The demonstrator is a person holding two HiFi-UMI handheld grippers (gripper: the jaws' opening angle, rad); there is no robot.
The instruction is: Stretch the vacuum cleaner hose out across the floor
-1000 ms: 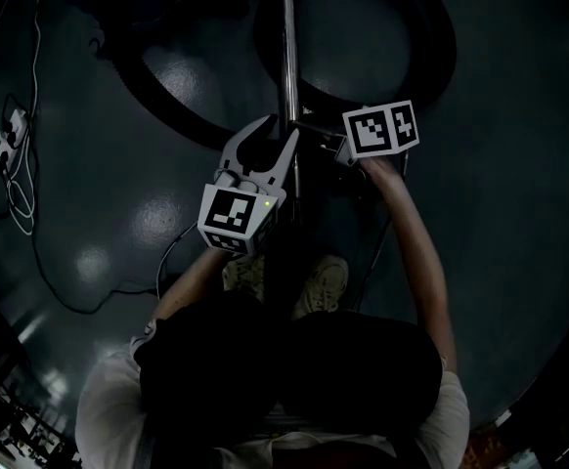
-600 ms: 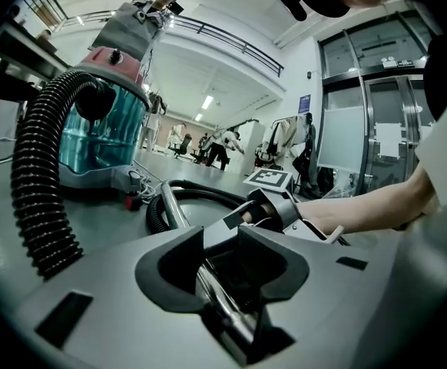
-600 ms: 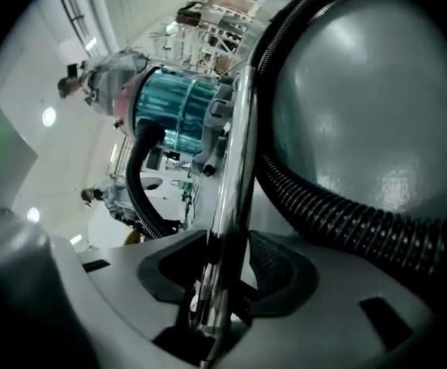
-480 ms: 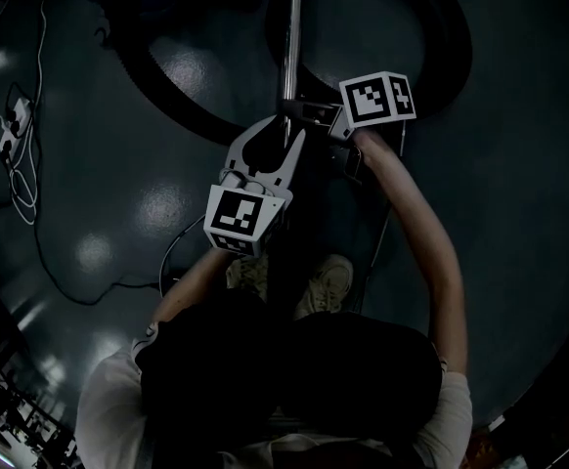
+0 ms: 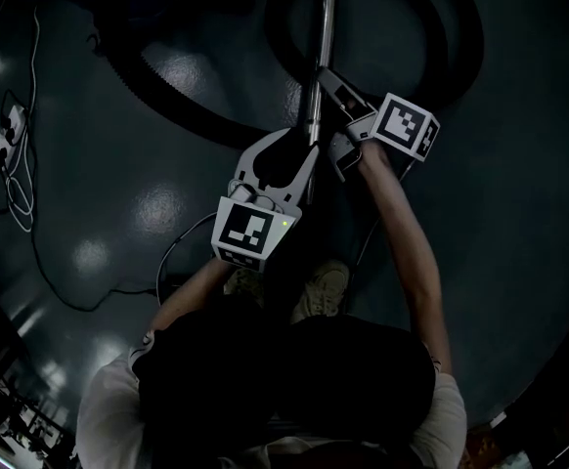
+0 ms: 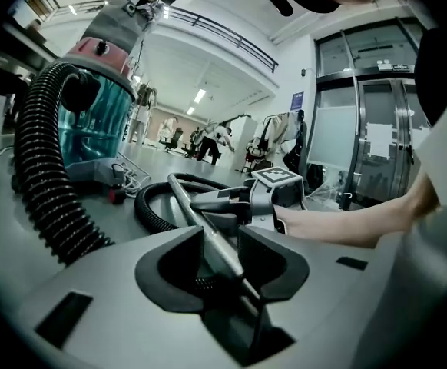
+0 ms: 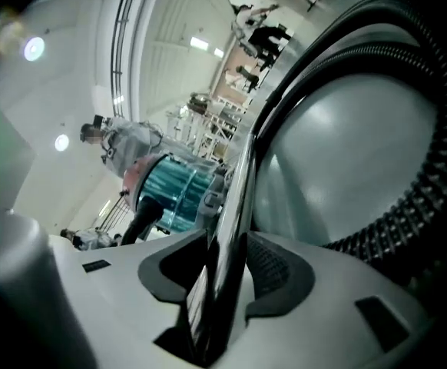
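gripping the metal tube, left gripper sees the blue vacuum cleaner. right gripper jaws, just opened wider, pinch it too. head view alone shows the hose in a full ring on the floor.

No text, label, brand or number legible, every view too dark or blurred

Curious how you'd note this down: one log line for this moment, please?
left gripper: closed on metal wand | right gripper: wand held between jaws, which just eased wider | hose: looped on floor
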